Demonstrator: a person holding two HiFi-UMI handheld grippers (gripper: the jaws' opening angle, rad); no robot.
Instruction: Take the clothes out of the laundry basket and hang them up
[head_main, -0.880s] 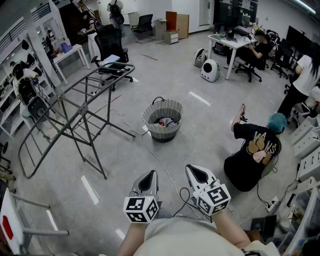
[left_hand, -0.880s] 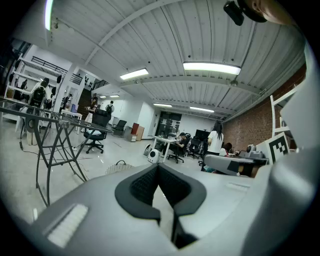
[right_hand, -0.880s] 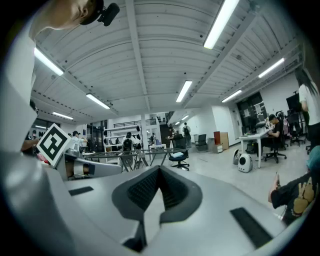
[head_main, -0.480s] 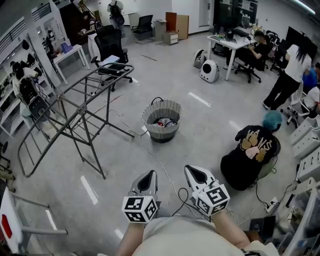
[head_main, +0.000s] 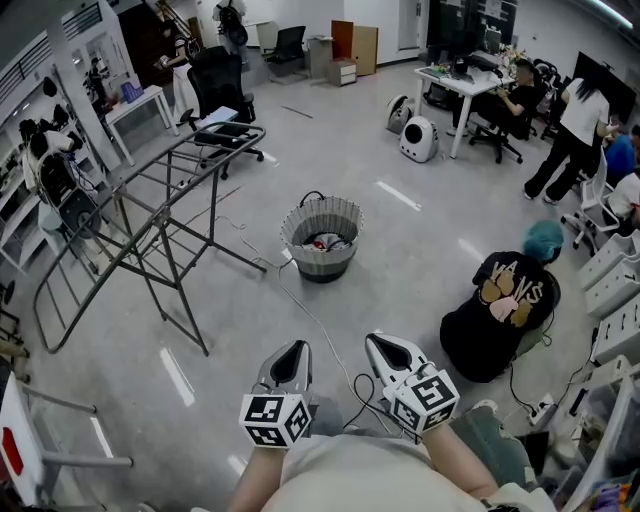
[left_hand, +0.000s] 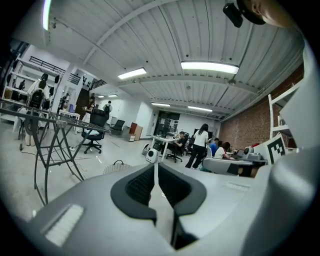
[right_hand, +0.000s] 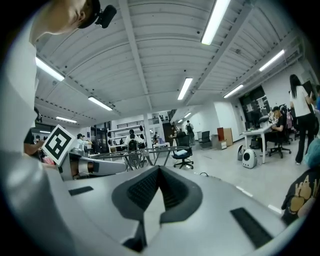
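while both grippers hang low in front of the person, nothing is in either one: the left gripper (head_main: 292, 352) has its jaws pressed together with no gap, and its own view confirms bare pads meeting on empty air; the right gripper (head_main: 392, 348) is just the same, jaws closed tight and holding nothing. they sit side by side, near each other but apart, noses aimed out across the floor and only slightly down. each carries a cube (head_main: 268, 420) faced with black-and-white square markers, blocky patterns with no letters on them. out ahead, well apart from both grippers, stands the basket (head_main: 300, 262), round, pale and upright on the grey floor, with clothes (head_main: 327, 242) heaped inside, red and light patches showing. a thin cable (head_main: 318, 322) snakes over the floor from near the basket back towards the person. left of the basket is the rack (head_main: 160, 240), a grey metal folding frame, bare, with nothing hung on it. off to the right a person in a black shirt (head_main: 500, 312) sits on the floor, back to the camera; the shirt has a yellowish print with pale lettering above it, too small to read with any certainty. no other writing in the room can be made out.
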